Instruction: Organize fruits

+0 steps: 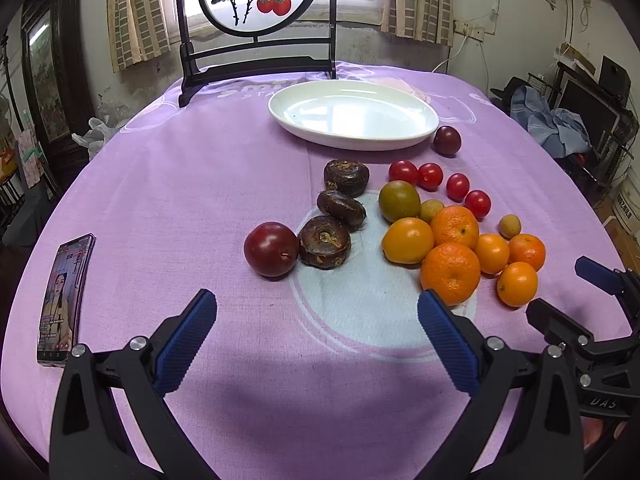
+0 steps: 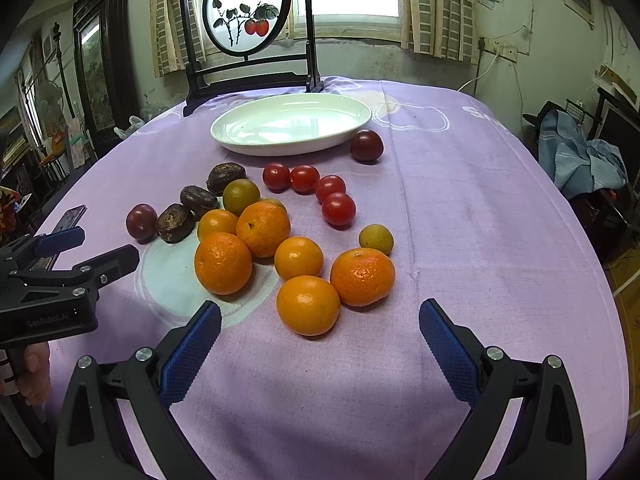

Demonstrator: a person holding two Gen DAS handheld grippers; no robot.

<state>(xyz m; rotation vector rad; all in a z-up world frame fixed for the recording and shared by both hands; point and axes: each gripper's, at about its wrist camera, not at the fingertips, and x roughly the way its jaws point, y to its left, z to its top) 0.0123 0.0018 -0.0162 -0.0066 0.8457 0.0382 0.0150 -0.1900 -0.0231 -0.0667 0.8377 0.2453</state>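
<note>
Oranges (image 2: 308, 304) glossy, clustered beside red tomatoes (image 2: 338, 209).

Both grippers, left (image 1: 316, 312) and right (image 2: 320, 322), are black plastic frames with ribbed blue pads (image 1: 186, 342), silver screws (image 1: 137, 343), and white "GenRobot.AI" lettering (image 2: 48, 322) on the body.

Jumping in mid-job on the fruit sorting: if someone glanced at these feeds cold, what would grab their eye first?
The bright heap of oranges at the near middle of the purple tablecloth, with four red cherry tomatoes in a row just behind it. Next, the empty white oval plate at the far side, a dark plum beside its right end. Both the left gripper and right gripper hover open, holding nothing.
</note>
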